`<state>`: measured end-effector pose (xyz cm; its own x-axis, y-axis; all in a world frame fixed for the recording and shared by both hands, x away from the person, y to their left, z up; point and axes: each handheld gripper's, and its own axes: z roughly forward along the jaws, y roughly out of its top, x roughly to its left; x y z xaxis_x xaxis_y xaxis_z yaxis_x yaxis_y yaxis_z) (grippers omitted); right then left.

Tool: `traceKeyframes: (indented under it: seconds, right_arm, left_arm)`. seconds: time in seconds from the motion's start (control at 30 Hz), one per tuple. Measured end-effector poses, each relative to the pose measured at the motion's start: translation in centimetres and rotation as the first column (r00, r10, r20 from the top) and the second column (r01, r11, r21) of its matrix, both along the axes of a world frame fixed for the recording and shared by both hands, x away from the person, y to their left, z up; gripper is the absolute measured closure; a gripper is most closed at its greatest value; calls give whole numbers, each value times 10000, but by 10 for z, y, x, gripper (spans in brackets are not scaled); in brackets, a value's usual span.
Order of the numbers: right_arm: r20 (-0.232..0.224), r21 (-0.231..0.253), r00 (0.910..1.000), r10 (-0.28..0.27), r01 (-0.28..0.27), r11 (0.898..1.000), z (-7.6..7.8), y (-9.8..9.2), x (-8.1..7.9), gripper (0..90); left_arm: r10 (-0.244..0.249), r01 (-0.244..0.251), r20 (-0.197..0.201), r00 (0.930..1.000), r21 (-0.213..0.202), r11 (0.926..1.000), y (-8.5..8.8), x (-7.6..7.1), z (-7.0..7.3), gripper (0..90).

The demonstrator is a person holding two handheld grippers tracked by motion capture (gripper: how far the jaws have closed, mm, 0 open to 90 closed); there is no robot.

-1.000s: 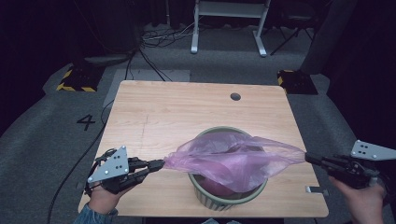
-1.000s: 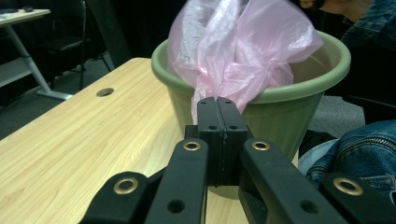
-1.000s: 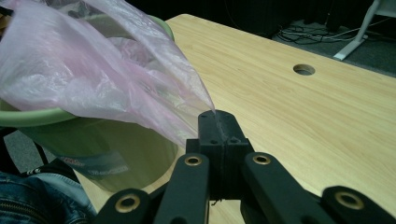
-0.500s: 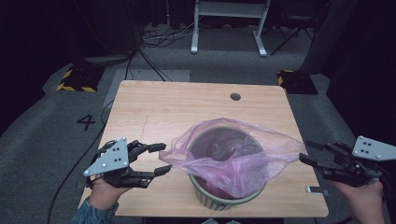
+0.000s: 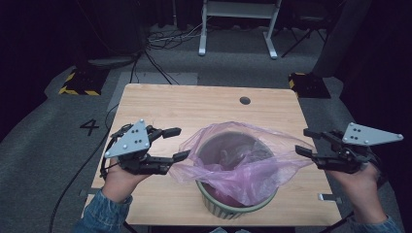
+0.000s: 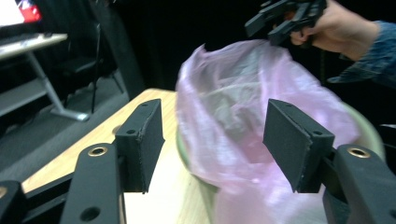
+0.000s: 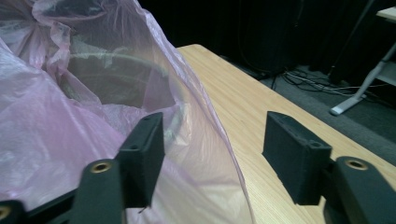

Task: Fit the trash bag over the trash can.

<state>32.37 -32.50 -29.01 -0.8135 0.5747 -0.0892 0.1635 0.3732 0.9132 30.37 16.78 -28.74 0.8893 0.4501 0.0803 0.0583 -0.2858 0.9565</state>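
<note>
A translucent pink plastic bag (image 5: 252,170) lines a pale green round bin (image 5: 233,206) on the wooden table (image 5: 194,104); its mouth stands open and its edges droop over the rim. My left gripper (image 5: 177,143) is open just left of the bag, its lower jaw tip at the bag's edge. My right gripper (image 5: 303,141) is open at the bag's right edge. In the left gripper view the bag (image 6: 243,102) bulges ahead of the open gripper (image 6: 215,140), and the green bin (image 6: 373,135) peeks out behind it. In the right gripper view the bag (image 7: 70,116) hangs beside the open gripper (image 7: 215,149).
A small dark hole (image 5: 245,100) sits near the table's far edge. White desk legs (image 5: 201,34) and cables (image 5: 160,41) lie on the grey floor beyond. The other hand and its gripper (image 6: 285,18) show at the top right of the left gripper view.
Both grippers were shut on the bag's opposite edges, stretching it wide. They have opened and let go, and the bag has slackened around the bin.
</note>
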Motion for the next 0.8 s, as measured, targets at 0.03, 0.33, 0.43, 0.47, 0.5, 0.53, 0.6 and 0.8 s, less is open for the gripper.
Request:
traceKeyframes:
  seconds: [0.03, 0.33, 0.43, 0.47, 0.5, 0.53, 0.6, 0.8]
  right_arm:
    - [-57, -5, 9999, 87, -87, 10000, -2, 2, 3, 427]
    - [-350, -538, 9974, 632, -650, 9964, -7, 13, 16, 896]
    - [-496, -403, 9952, 845, -865, 9954, -1, 12, 9, 898]
    - [-466, -369, 9947, 917, -934, 9949, 2, 12, 5, 899]
    - [-431, -360, 9939, 1018, -1034, 9940, 6, 11, 0, 899]
    - [-435, -356, 9930, 1101, -1117, 9931, 10, 12, -5, 899]
    - [-492, -438, 9918, 1181, -1202, 9918, 17, 12, -14, 899]
    - [-513, -550, 9921, 1143, -1171, 9916, 22, 9, -20, 897]
  left_arm:
    - [-15, 15, -124, 9999, 32, 10000, -1, 4, -2, 406]
    - [174, -165, -393, 9991, 217, 9996, -3, 14, -10, 886]
    - [47, -43, -247, 9997, 171, 9998, -1, 11, -8, 896]
    - [16, -13, -199, 9998, 160, 9999, 0, 9, -7, 896]
    - [41, -37, -178, 9998, 194, 9998, 1, 8, -7, 896]
    - [41, -37, -172, 9998, 242, 9997, 2, 8, -7, 896]
    - [33, -27, -187, 9998, 298, 9996, 4, 7, -8, 897]
    - [293, -284, -349, 9990, 264, 9992, 5, 15, -18, 897]
